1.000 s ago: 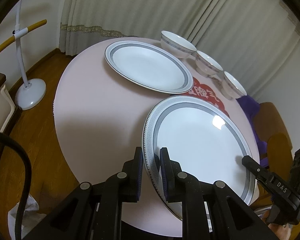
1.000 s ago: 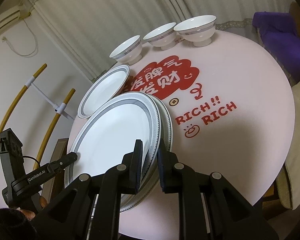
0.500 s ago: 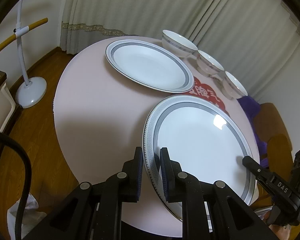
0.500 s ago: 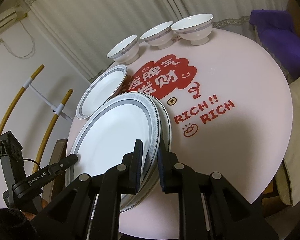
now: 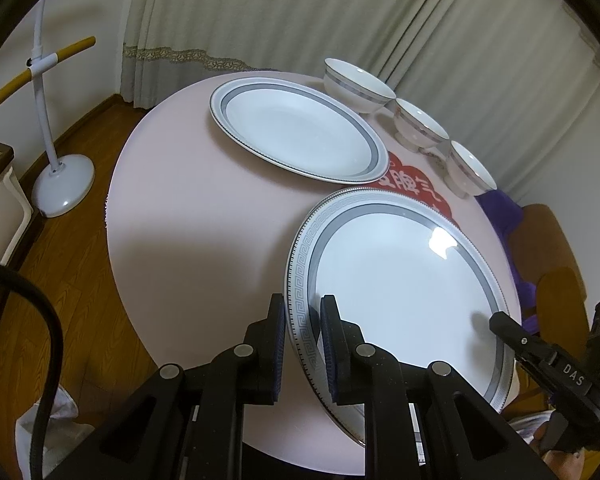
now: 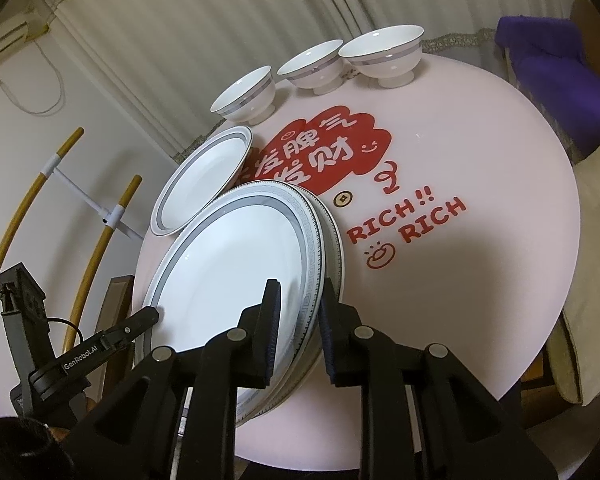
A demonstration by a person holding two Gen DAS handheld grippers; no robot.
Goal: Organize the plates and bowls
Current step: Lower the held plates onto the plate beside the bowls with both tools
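Observation:
A large round plate (image 5: 400, 280) with a grey patterned rim lies on top of a second round plate (image 6: 338, 240) on the pink table (image 6: 460, 140). My left gripper (image 5: 302, 320) is shut on the top plate's (image 6: 236, 264) near-left rim. My right gripper (image 6: 300, 304) straddles the opposite rim; its jaws are opening and the pads stand slightly off the rim. An oval plate (image 5: 296, 136) lies farther back. Three white bowls (image 5: 358, 84) (image 5: 420, 128) (image 5: 470, 168) stand in a row along the far edge.
Red lettering (image 6: 404, 220) is printed on the table to the right of the plates. A white floor lamp base (image 5: 62, 184) stands on the wooden floor at left. Purple cloth (image 6: 560, 92) and a cushioned chair (image 6: 588, 272) sit beyond the table's right side.
The right gripper's jaws have spread a little around the plate's rim. The left gripper, the plates and the bowls stay where they were.

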